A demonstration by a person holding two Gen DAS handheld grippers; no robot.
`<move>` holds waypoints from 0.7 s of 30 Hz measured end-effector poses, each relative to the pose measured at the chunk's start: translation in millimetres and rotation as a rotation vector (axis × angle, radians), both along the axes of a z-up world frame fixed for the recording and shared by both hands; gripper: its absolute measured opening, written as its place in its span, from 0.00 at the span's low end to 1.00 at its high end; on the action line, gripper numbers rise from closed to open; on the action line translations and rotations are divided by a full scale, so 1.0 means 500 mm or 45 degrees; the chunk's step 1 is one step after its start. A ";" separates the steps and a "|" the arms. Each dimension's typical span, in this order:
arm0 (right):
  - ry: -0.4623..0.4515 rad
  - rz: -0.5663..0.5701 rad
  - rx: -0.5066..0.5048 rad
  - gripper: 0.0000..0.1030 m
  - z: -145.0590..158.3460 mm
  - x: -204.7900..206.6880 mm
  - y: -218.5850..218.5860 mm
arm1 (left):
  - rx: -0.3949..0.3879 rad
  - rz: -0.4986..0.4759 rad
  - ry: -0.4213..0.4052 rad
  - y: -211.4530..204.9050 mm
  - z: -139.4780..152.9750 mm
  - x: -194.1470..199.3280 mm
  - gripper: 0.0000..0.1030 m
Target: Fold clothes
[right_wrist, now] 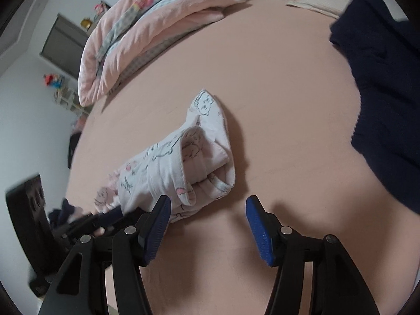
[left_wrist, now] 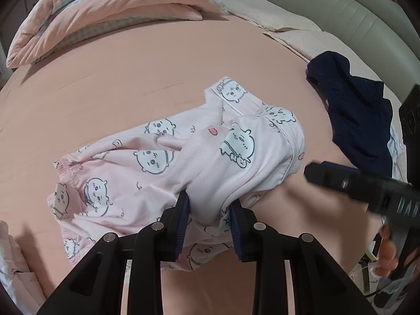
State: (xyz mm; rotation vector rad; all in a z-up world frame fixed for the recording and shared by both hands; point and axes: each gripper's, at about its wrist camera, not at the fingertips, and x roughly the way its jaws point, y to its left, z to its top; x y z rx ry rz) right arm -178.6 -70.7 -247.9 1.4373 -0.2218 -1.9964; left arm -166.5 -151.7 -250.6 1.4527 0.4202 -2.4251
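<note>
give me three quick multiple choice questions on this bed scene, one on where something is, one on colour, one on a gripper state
1. Where does the dark garment lie relative to the pink pyjamas, in the left wrist view?
A. right of them
B. on top
C. under them

2. What colour is the bedsheet?
A. white
B. peach pink
C. navy

3. What is the left gripper doing?
A. hanging open
B. pinching pyjama cloth
C. holding the quilt

Answers: 1 A, bare sheet separates them. 2 B, it shows all around. 3 B, cloth is bunched between its pads.

The navy garment (right_wrist: 388, 99) runs off the right wrist view's right edge. The left claw (right_wrist: 105, 218) is motion-blurred there, and the small shelf items (right_wrist: 55, 80) are unreadable.
</note>
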 end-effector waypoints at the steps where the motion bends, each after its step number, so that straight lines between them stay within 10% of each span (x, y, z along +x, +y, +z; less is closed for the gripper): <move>1: 0.024 0.026 0.023 0.57 0.002 0.005 -0.010 | 0.003 0.003 0.003 -0.003 0.002 -0.001 0.25; 21: 0.395 0.293 0.331 0.57 0.033 0.040 -0.142 | -0.007 0.007 0.035 -0.034 0.041 0.003 0.25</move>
